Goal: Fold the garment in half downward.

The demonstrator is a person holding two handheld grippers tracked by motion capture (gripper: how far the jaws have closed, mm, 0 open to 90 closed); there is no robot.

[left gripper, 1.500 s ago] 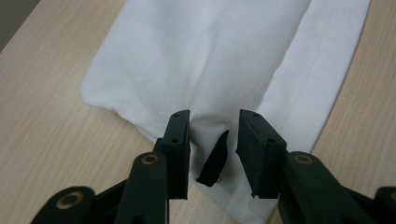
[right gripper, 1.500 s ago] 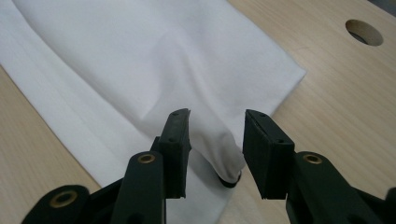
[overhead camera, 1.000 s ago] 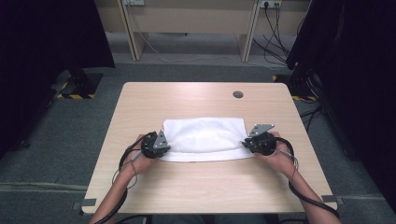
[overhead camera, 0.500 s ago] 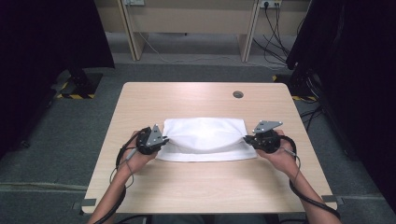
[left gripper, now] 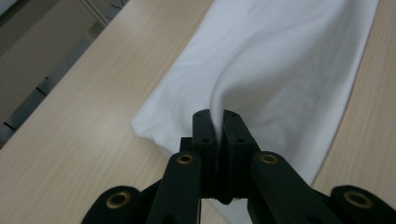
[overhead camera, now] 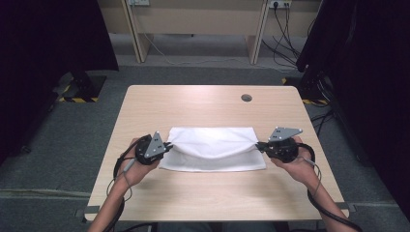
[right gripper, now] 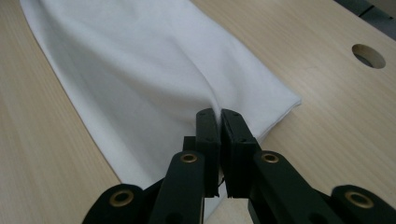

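A white cloth lies folded across the middle of the wooden table. My left gripper is shut on the cloth's left end, and in the left gripper view the fabric rises in a fold pinched between the black jaws. My right gripper is shut on the right end of the cloth, its jaws pinching a raised ridge. The upper layer hangs lifted between both grippers while the lower layer rests flat on the table.
A round cable hole sits in the table's far right part. Bare wood surrounds the cloth on all sides. Beyond the table stand desk legs and cables on grey carpet, with dark curtains at both sides.
Both grippers have risen a little and moved apart, pulling the cloth's upper layer up and taut between them. The cloth's ends now stand off the table.
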